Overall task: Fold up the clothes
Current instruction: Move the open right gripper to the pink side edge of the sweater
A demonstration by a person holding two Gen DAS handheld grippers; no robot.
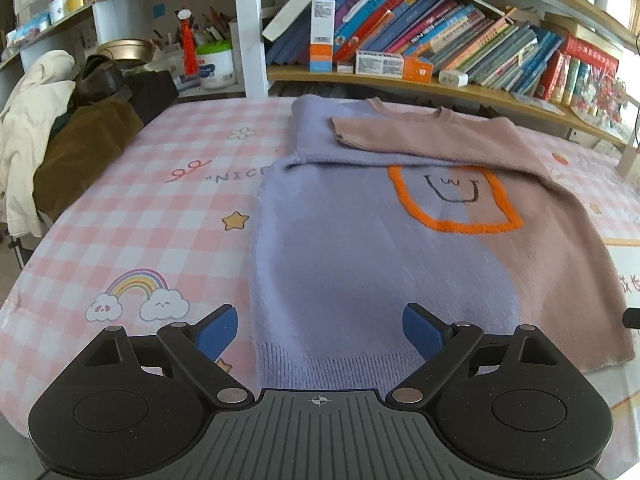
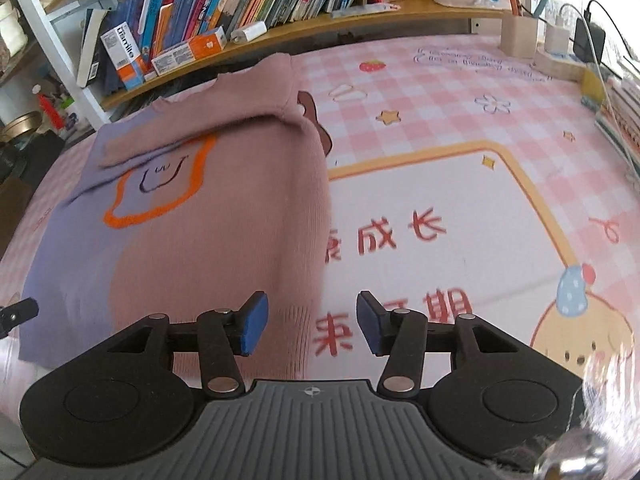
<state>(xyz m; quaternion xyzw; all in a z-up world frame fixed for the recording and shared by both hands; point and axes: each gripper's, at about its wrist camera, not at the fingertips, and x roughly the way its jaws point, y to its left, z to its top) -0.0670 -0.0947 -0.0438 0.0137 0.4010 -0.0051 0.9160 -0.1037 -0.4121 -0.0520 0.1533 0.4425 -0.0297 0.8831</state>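
We start at the left, where our left gripper [image 1: 318, 334] hangs low over the near hem of the one garment in play: a fuzzy knitted sweater [image 1: 360, 256], lilac on one half and dusty pink on the other, with an orange outlined patch and a drawn smile on the chest. Its blue-padded fingers [image 1: 218, 334] stand wide apart and hold nothing; the ribbed lilac corner of the hem lies between them. The sweater lies flat on the pink-and-white checked printed table cover [image 1: 160, 208], collar toward the bookshelf, with both sleeves already folded across the chest, the pink one on top of the lilac.

We judge the knit to be soft, light and limp, with enough nap to grip well between the pads, though it will likely sag and stretch if lifted from one point. So the two hem corners look like the best holds, one per gripper, pinching through the ribbing where the cloth seems firmest.

Moving right, our right gripper [image 2: 312, 326] hovers at the pink hem corner of the sweater [image 2: 224, 220], jaws likewise parted and empty, the garment's right edge running up between them.

By count: one sweater, two folded sleeves, two grippers.
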